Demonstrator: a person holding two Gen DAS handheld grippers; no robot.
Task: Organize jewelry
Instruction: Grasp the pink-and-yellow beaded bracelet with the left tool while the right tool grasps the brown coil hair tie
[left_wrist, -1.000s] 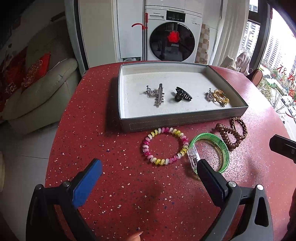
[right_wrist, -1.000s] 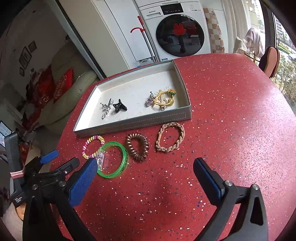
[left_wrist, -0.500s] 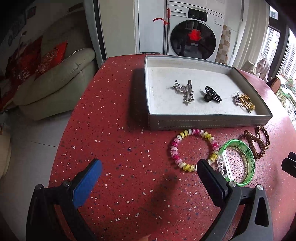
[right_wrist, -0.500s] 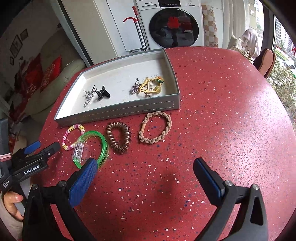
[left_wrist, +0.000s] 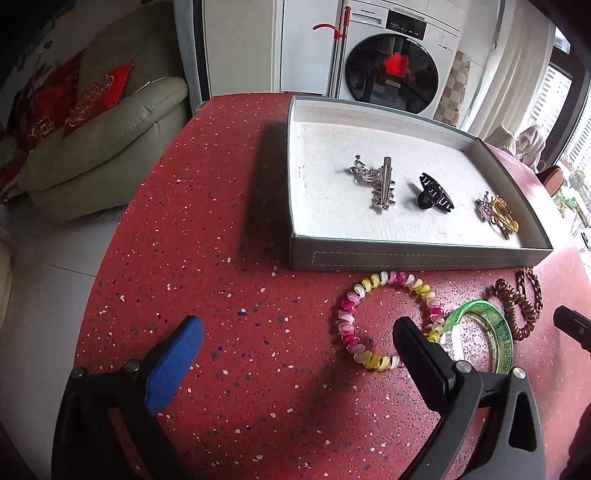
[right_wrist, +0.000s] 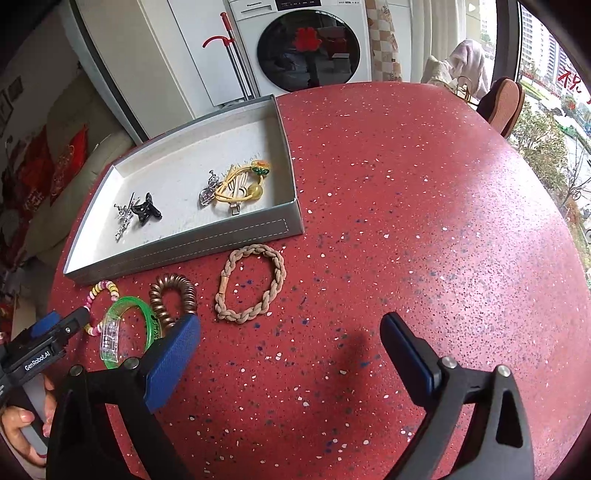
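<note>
A grey tray (left_wrist: 406, 254) (right_wrist: 184, 251) on the red table holds a silver clip (left_wrist: 380, 182), a black claw clip (left_wrist: 434, 192) and a yellow hair tie (left_wrist: 500, 216) (right_wrist: 240, 184). In front of it lie a pink-yellow bead bracelet (left_wrist: 388, 317) (right_wrist: 101, 291), a green bangle (left_wrist: 487, 339) (right_wrist: 125, 328), a brown spiral tie (left_wrist: 517, 310) (right_wrist: 171, 299) and a braided beige bracelet (right_wrist: 251, 282). My left gripper (left_wrist: 295, 345) is open and empty, left of the bead bracelet. My right gripper (right_wrist: 288, 343) is open and empty, just below the braided bracelet.
A washing machine (left_wrist: 391, 70) and a sofa (left_wrist: 103, 140) stand beyond the red speckled table (right_wrist: 424, 206). A chair (right_wrist: 502, 103) is at the far right edge. The left gripper also shows at the right wrist view's lower left (right_wrist: 44, 339).
My left gripper has swung left, so the tray and bracelets sit further right in its view. My right gripper has moved forward toward the braided bracelet. Both stay open.
</note>
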